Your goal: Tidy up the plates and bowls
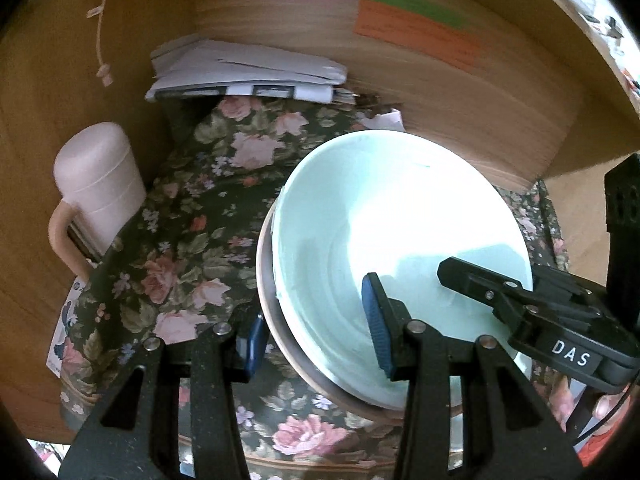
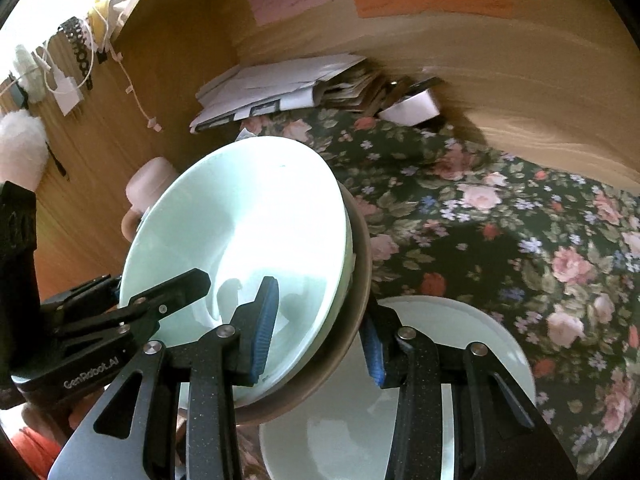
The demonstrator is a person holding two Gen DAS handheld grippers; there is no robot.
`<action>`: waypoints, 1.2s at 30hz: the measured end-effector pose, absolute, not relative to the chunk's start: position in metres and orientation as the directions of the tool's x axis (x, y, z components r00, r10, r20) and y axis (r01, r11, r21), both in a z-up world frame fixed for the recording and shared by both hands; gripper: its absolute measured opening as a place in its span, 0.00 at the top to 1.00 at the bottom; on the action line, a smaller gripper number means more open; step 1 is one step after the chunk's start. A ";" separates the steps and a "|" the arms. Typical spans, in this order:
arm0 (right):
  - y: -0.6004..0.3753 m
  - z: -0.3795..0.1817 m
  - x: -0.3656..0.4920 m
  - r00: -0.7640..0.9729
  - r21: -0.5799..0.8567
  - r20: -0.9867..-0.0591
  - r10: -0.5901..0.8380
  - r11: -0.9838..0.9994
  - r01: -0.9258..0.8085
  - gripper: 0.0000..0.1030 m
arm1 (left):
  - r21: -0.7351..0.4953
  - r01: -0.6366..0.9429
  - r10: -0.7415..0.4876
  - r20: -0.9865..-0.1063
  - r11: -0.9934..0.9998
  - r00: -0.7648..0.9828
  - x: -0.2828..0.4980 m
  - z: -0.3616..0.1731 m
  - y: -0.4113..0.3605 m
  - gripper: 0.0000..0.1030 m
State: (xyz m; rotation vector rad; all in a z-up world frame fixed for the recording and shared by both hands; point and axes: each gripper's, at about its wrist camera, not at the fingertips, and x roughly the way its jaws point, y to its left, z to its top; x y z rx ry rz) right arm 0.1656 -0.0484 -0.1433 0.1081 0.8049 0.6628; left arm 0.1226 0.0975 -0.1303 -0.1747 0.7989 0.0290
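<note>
Both claws pinch the stack: left claw [image 1: 316, 344] and right claw [image 2: 320, 332] clamp opposite rims of the mint bowl [image 1: 400, 232] nested in a brown bowl [image 2: 356, 280], apparently lifted above the desk [image 2: 500, 216]. A white plate [image 2: 460, 328] lies below, unsorted.

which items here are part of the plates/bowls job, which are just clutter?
Job:
- mint bowl, gripped at its rim by both tools
- brown bowl nested under it, lifted with it
- white plate below on the floral cloth
- left tool, right tool

Lying about:
- pink lidded mug
- paper stack
- sticky notes on the wood panel
- white cord
</note>
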 end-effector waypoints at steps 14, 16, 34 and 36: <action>-0.102 -0.140 0.140 0.576 0.306 -0.632 0.518 0.850 -0.429 0.66 | -0.167 0.019 -0.135 -0.721 0.986 0.680 0.114 -0.133 0.049 0.58; -0.108 -0.142 0.137 0.579 0.305 -0.636 0.510 0.856 -0.418 0.66 | -0.168 0.031 -0.145 -0.723 0.985 0.675 0.112 -0.134 0.043 0.58; -0.135 -0.176 0.134 0.550 0.343 -0.686 0.476 0.879 -0.333 0.66 | -0.178 0.075 -0.187 -0.779 0.981 0.599 0.124 -0.160 0.014 0.58; -0.137 -0.178 0.136 0.545 0.352 -0.690 0.476 0.879 -0.322 0.66 | -0.184 0.076 -0.193 -0.784 0.980 0.589 0.126 -0.162 0.013 0.58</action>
